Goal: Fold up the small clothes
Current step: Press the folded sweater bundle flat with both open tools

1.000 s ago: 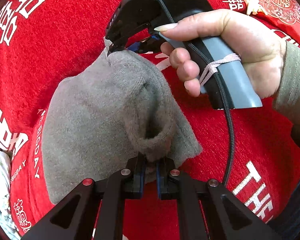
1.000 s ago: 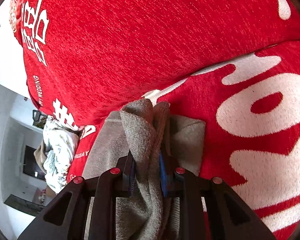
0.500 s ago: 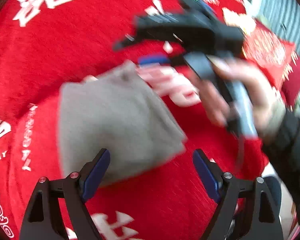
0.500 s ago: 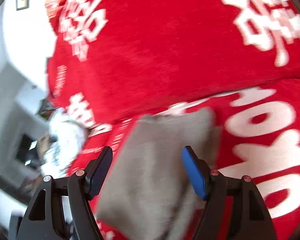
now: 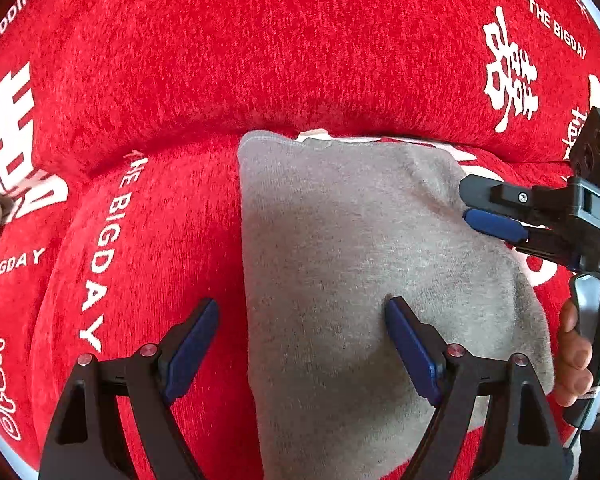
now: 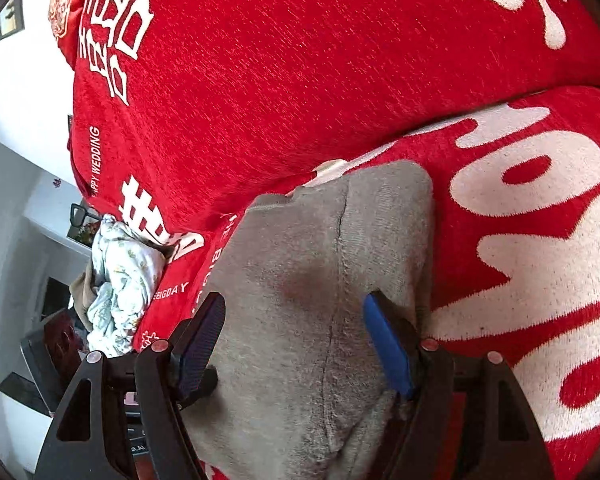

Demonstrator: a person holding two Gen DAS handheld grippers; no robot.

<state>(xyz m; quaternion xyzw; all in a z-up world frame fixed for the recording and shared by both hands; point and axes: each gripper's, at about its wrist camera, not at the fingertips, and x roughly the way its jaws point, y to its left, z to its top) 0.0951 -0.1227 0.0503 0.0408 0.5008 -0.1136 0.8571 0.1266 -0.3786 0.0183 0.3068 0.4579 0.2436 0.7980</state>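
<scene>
Grey cloth (image 5: 364, 264) is lying folded flat on the red sofa cover (image 5: 228, 64), right where the seat cushion meets the backrest, its far edge tucked up against that crease. It's a soft, fuzzy knit, and a seam runs down the middle of it in the right wrist view.

Left gripper (image 5: 300, 344) hangs over the cloth's near left edge with jaws spread wide and nothing pinched; they've only just sprung apart. One blue pad sits over the cloth, the other over bare red fabric. Right gripper (image 6: 294, 340) has its jaws well apart too, also freshly opened, straddling the cloth without squeezing it. A hand (image 5: 576, 356) grips its handle just right of the cloth.

The cover is bright red chenille with white Chinese characters plus "THE BIGDAY" and "HAPPY WEDDING" lettering. Left of the cloth, at the sofa's end, there's a crumpled pale floral garment (image 6: 120, 272). Past that is a white wall (image 6: 4, 120).
</scene>
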